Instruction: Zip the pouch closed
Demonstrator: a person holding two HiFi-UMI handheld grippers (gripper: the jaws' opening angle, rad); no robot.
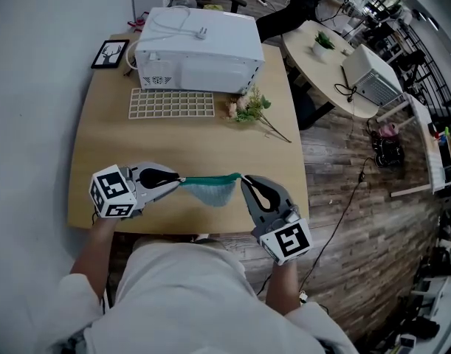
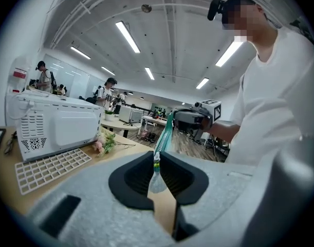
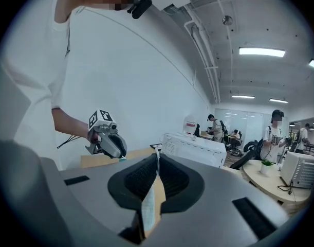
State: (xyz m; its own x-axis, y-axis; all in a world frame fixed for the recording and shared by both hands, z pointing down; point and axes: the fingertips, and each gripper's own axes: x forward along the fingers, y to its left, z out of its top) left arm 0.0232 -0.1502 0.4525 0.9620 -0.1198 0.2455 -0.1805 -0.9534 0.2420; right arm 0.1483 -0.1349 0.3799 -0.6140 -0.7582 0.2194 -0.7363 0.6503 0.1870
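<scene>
Aloft, pouch (image 1: 214,189) between left gripper (image 1: 178,178) and right gripper (image 1: 243,180), jaws tight on it; microwave (image 1: 199,43), flowers (image 1: 247,109) beyond.

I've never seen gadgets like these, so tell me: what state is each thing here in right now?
Left gripper: shut on pouch's end.
Right gripper: shut on pouch's other end.
Pouch: stretched between them, above the table; zip unclear.
Microwave: unplugged, plug lying on top.
Flowers: lying flat on the table.
</scene>
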